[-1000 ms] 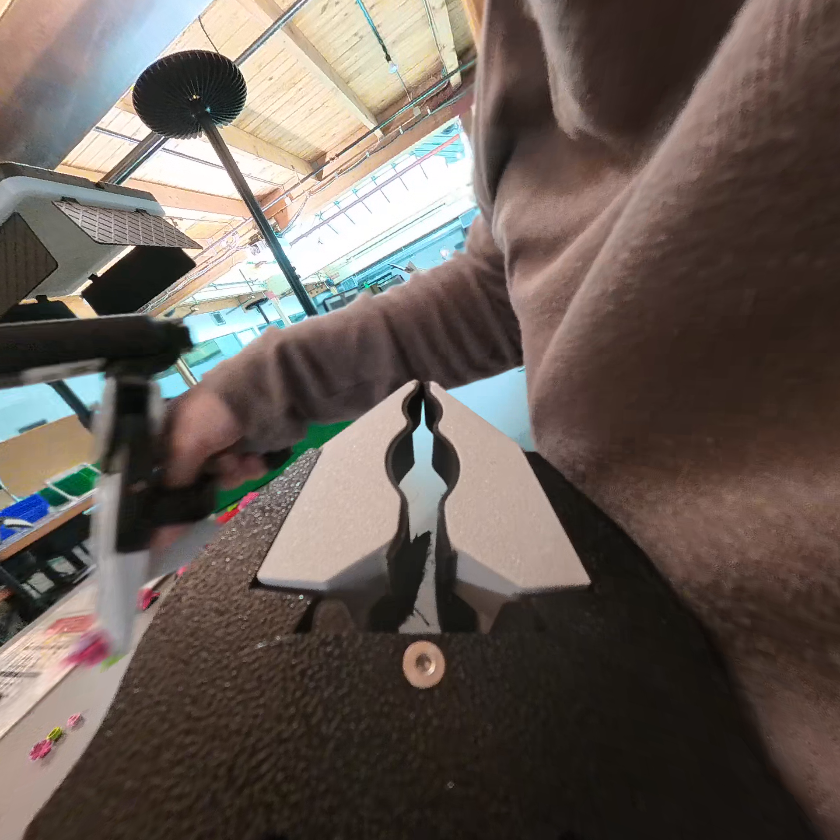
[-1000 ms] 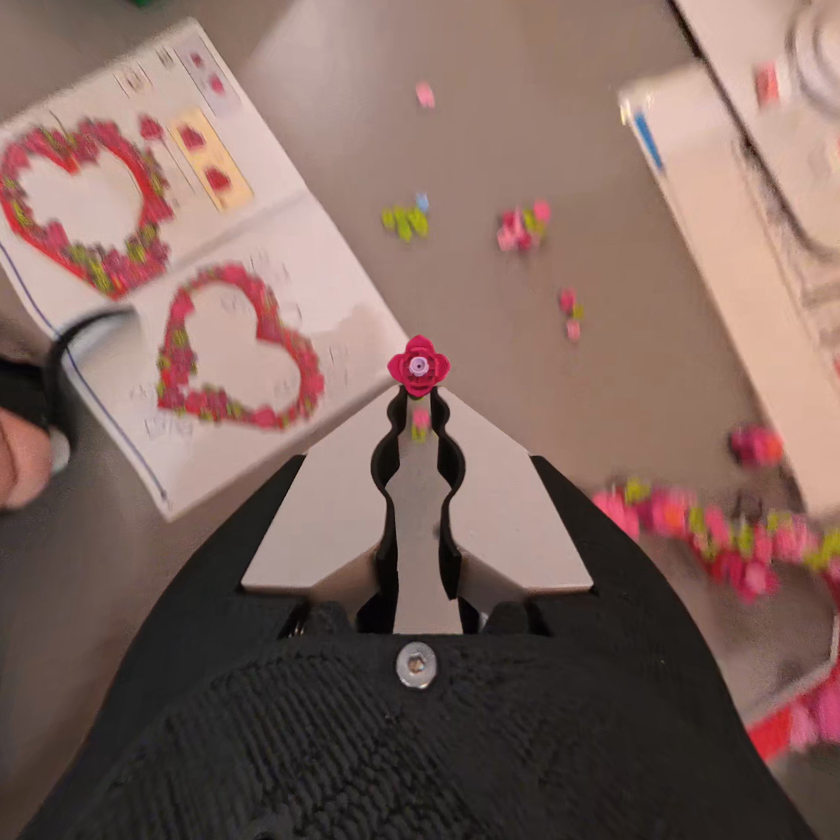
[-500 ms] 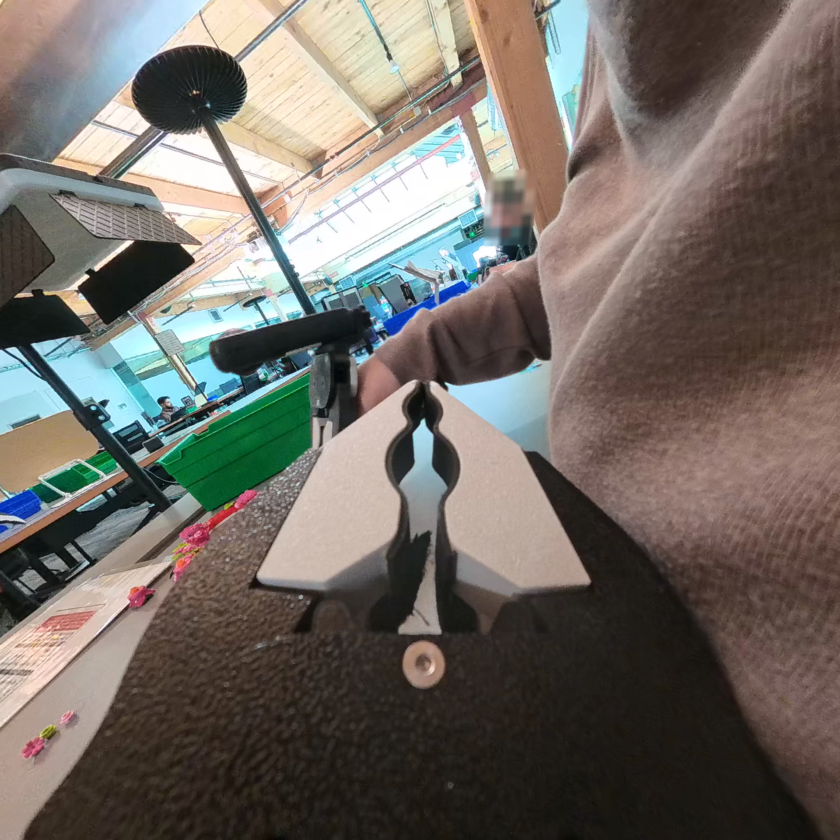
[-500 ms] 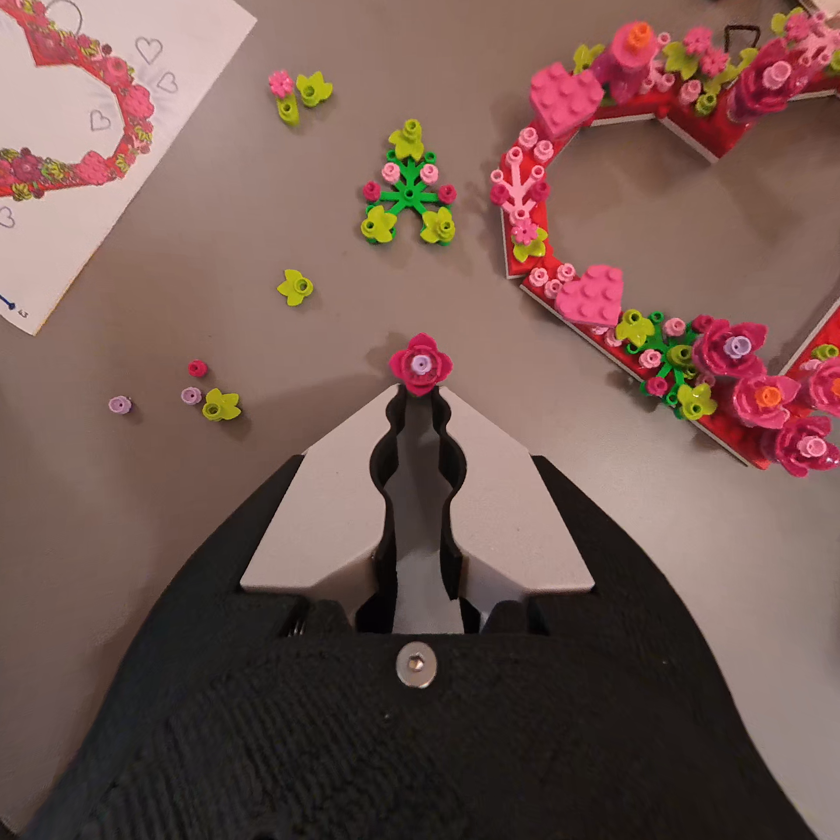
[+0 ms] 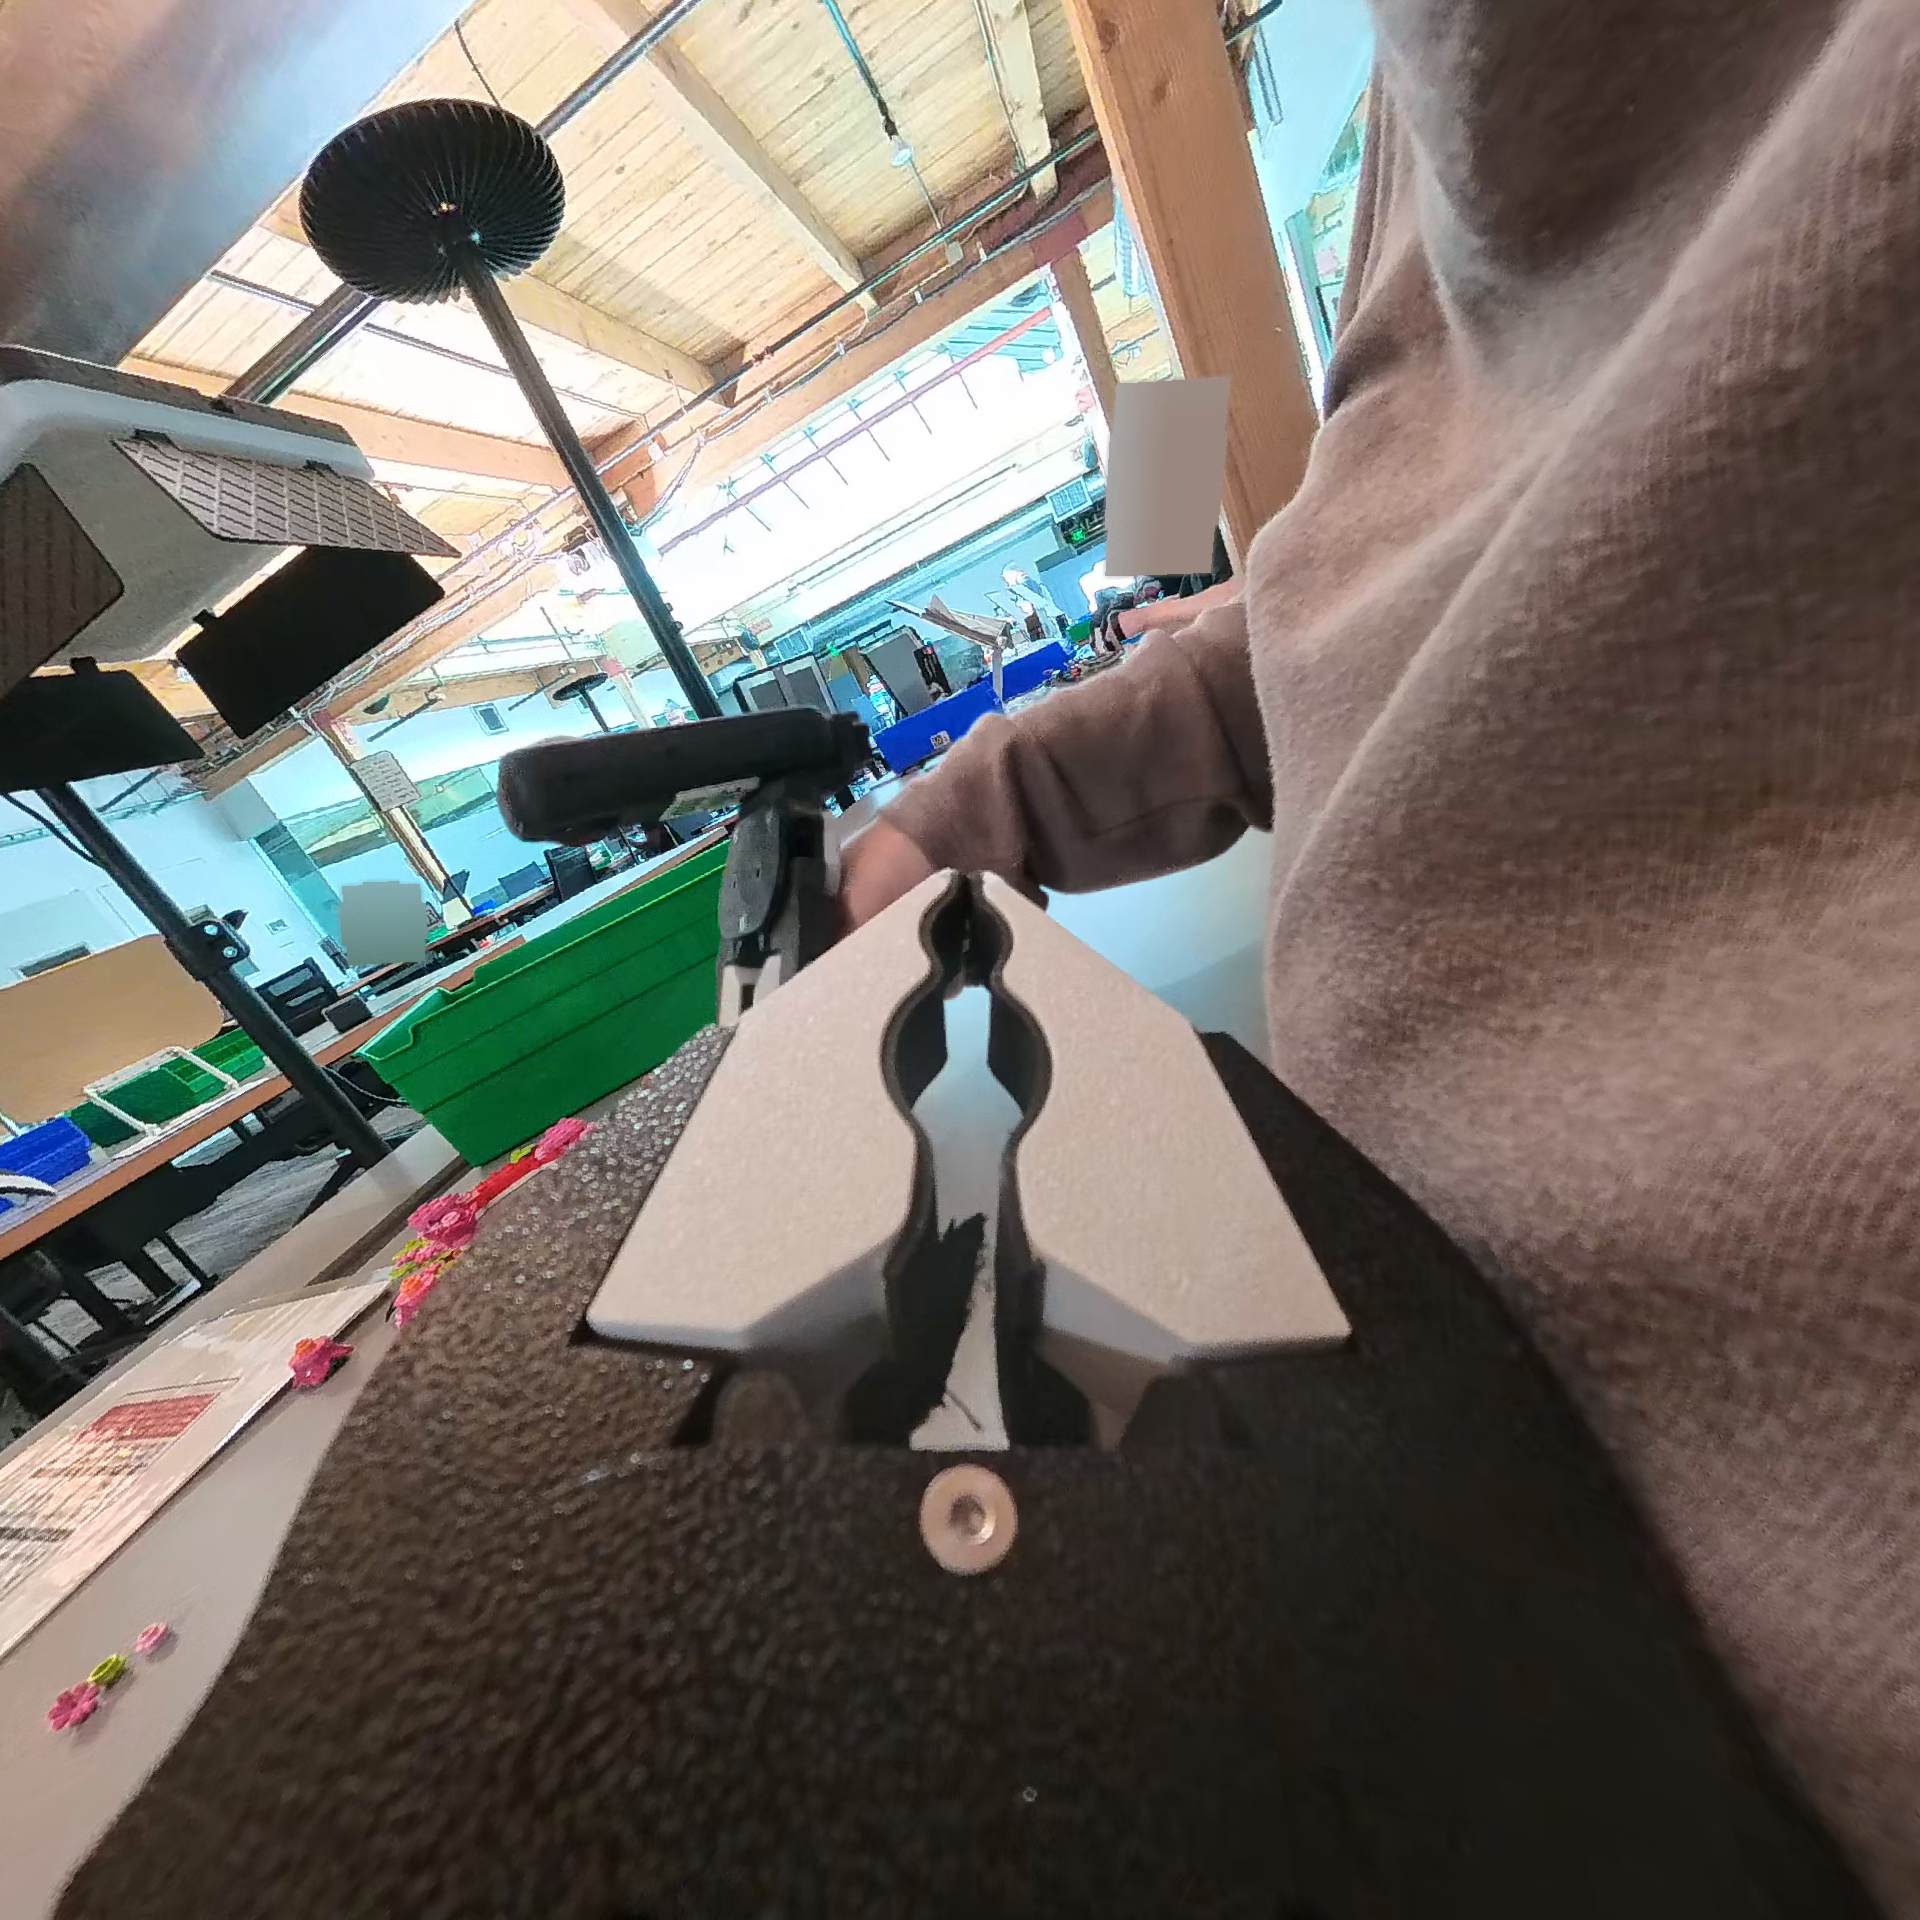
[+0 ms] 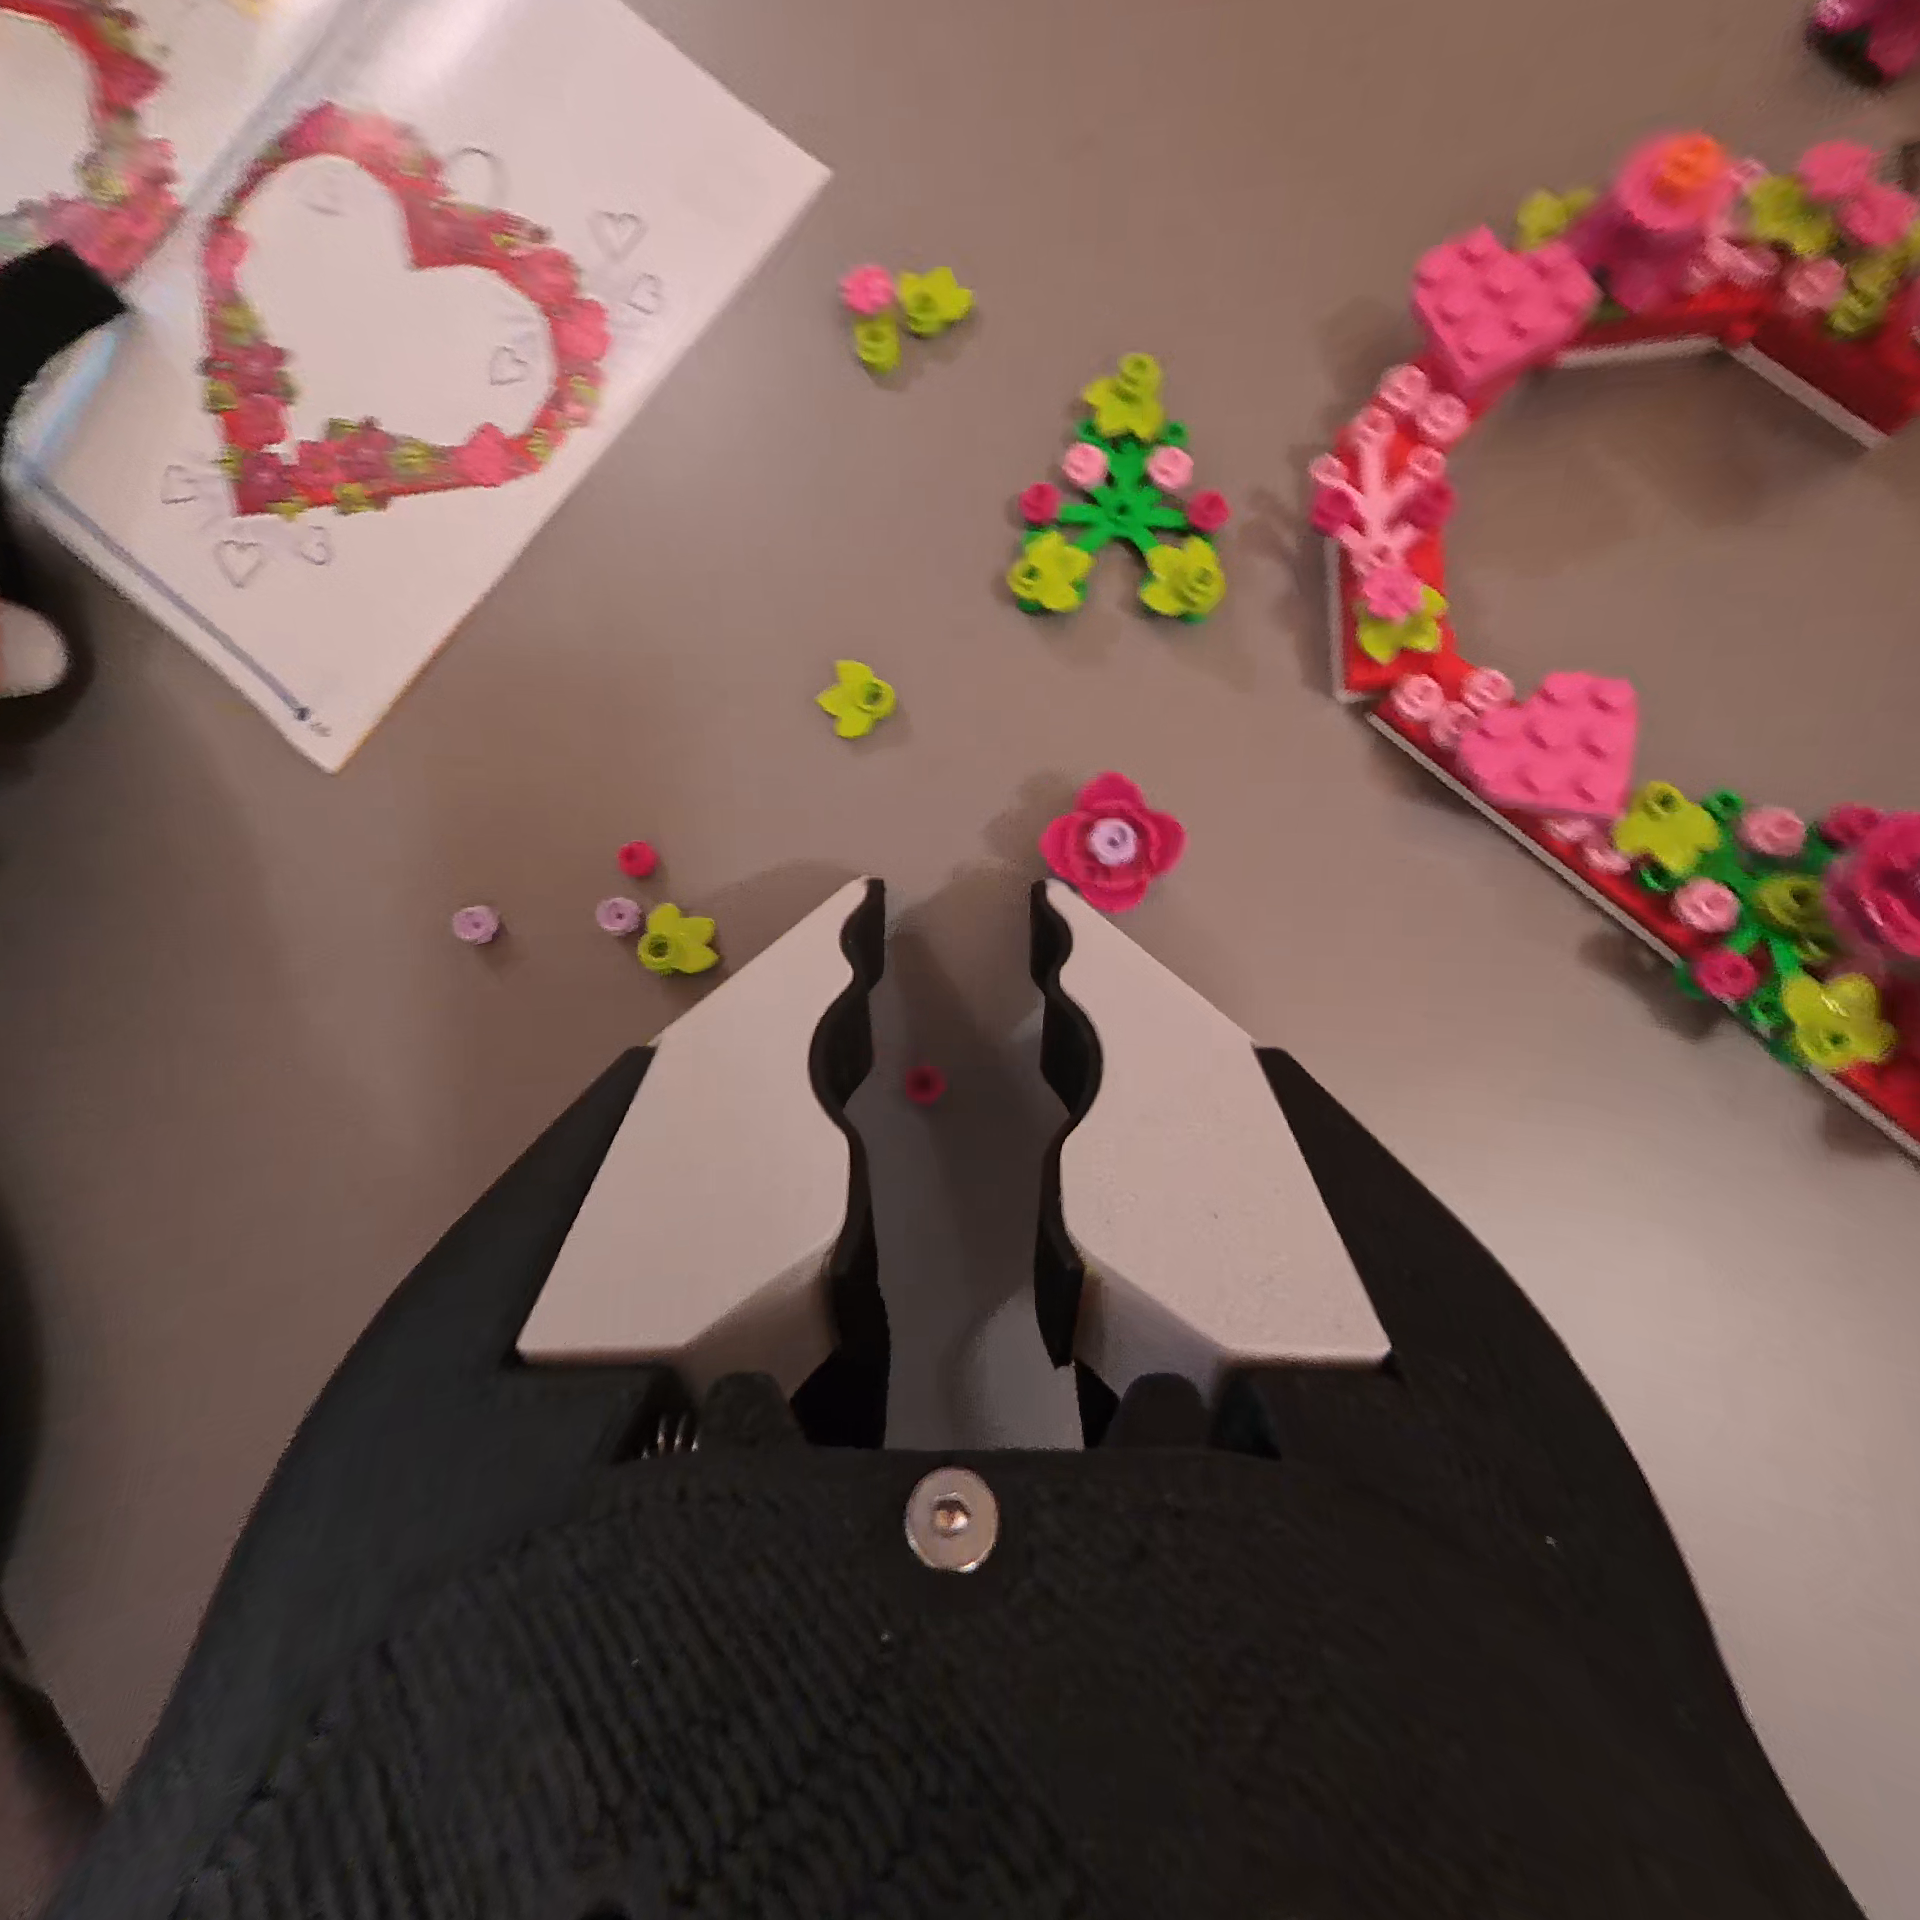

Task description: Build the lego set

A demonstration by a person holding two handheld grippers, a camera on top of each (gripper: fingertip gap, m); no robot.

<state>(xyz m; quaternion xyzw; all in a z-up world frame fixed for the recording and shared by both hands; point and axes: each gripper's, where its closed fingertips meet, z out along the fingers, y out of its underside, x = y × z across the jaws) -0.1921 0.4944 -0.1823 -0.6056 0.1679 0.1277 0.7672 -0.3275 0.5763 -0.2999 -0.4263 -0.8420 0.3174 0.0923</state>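
My right gripper (image 6: 956, 899) is open and empty above the grey table (image 6: 623, 1039). A magenta rose with a lilac centre (image 6: 1112, 842) lies on the table just past the right fingertip (image 6: 1049, 899), free of both pads. A tiny magenta stud (image 6: 923, 1083) lies on the table between the fingers. The red heart-shaped wreath (image 6: 1538, 748) covered in pink and lime flowers lies at the right. A green leaf sprig with small flowers (image 6: 1127, 509) lies ahead. My left gripper (image 5: 968, 894) is shut with nothing between its tips and points up toward the person's sweater (image 5: 1558, 935). The right gripper (image 5: 769, 914) also shows there.
The open instruction booklet (image 6: 416, 343) lies at the upper left. Loose lime leaves (image 6: 857, 698), lilac studs (image 6: 476, 923) and a pink flower cluster (image 6: 904, 312) are scattered on the table. A green bin (image 5: 540, 1029) stands at the table's far side. A lamp stand (image 5: 582, 499) rises behind. The tips of one gripper are about 20 centimeters away from the tips of the other. To the red heart-shaped wreath (image 6: 1538, 748): right tips about 8 centimeters, left tips about 25 centimeters.
My right gripper carried the magenta rose from over the booklet to beside the wreath, then opened; the rose left the grasp and lies on the table. The left gripper stayed shut.
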